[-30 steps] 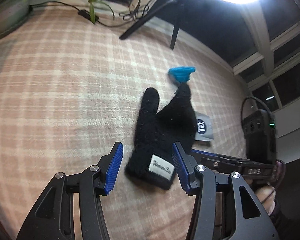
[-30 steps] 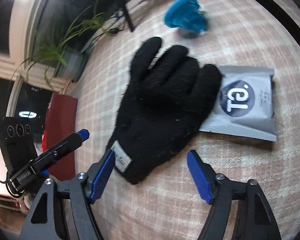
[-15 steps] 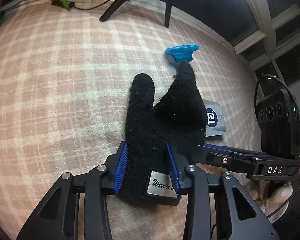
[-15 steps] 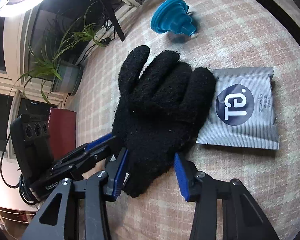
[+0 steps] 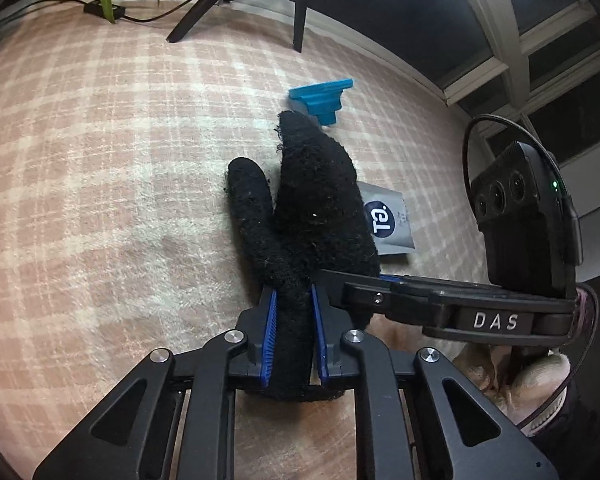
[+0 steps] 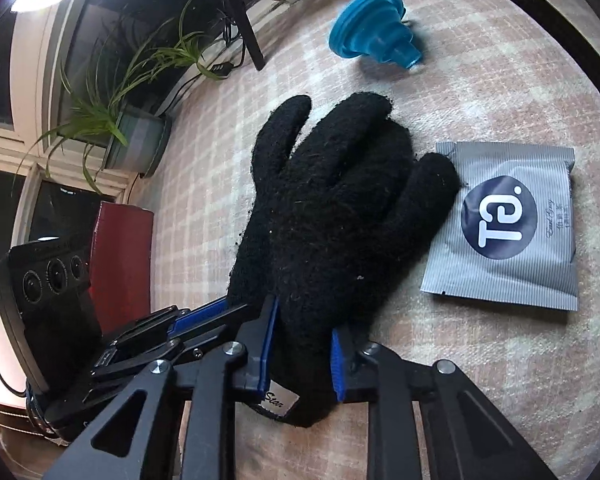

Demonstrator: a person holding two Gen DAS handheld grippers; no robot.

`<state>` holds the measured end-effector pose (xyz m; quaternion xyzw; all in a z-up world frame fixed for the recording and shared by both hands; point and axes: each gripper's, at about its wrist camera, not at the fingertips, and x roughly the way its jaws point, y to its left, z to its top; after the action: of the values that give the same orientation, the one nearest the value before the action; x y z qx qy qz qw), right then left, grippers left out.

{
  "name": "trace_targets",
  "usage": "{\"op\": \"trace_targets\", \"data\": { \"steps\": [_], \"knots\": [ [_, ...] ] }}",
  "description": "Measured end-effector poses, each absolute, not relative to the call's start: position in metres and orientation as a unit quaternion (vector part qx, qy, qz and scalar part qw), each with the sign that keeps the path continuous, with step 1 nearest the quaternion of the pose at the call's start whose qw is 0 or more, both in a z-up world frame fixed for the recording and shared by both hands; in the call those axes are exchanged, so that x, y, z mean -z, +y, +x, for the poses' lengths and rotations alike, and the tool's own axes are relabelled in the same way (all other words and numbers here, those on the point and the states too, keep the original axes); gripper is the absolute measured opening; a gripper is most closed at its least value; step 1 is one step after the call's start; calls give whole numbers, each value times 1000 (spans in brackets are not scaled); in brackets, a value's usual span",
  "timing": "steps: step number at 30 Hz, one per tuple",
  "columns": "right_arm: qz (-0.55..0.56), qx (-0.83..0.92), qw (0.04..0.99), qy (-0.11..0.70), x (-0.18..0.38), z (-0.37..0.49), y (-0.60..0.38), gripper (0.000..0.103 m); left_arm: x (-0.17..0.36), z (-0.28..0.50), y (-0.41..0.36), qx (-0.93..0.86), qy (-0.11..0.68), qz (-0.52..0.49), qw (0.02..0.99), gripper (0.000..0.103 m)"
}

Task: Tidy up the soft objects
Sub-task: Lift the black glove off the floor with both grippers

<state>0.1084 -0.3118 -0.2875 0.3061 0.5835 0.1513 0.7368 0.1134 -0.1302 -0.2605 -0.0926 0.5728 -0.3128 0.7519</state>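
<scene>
1. The black glove [image 5: 312,208] is being held at its cuff, in the lower centre of both views, over the checked cloth [image 5: 100,160].
2. The left gripper [image 5: 293,332] is being kept clamped on the cuff.
3. The right gripper [image 6: 300,350] is likewise being kept clamped on it.
4. A grey sachet [image 6: 504,224] is being touched by the glove's fingertips at centre right; a blue funnel [image 6: 374,28] is lying apart at the top.

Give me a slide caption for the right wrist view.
Both grippers clamp the cuff of a black glove on a plaid cloth, beside a grey packet and blue funnel.

Glove [image 6: 332,208] between packet [image 6: 504,224] (right) and plant [image 6: 112,120].
</scene>
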Motion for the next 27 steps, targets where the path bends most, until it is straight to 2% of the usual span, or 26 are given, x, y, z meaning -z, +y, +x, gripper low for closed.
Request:
{"op": "trace_targets", "data": {
  "steps": [11, 19, 27],
  "knots": [
    [306, -178, 745, 565, 260, 100, -305, 16, 245, 98, -114, 323, 557, -114, 757, 14],
    [276, -234, 763, 535, 205, 106, -274, 16, 201, 84, -79, 319, 511, -146, 785, 14],
    [222, -317, 767, 511, 153, 122, -200, 16, 151, 65, -8, 275, 450, -184, 829, 14]
  ]
}}
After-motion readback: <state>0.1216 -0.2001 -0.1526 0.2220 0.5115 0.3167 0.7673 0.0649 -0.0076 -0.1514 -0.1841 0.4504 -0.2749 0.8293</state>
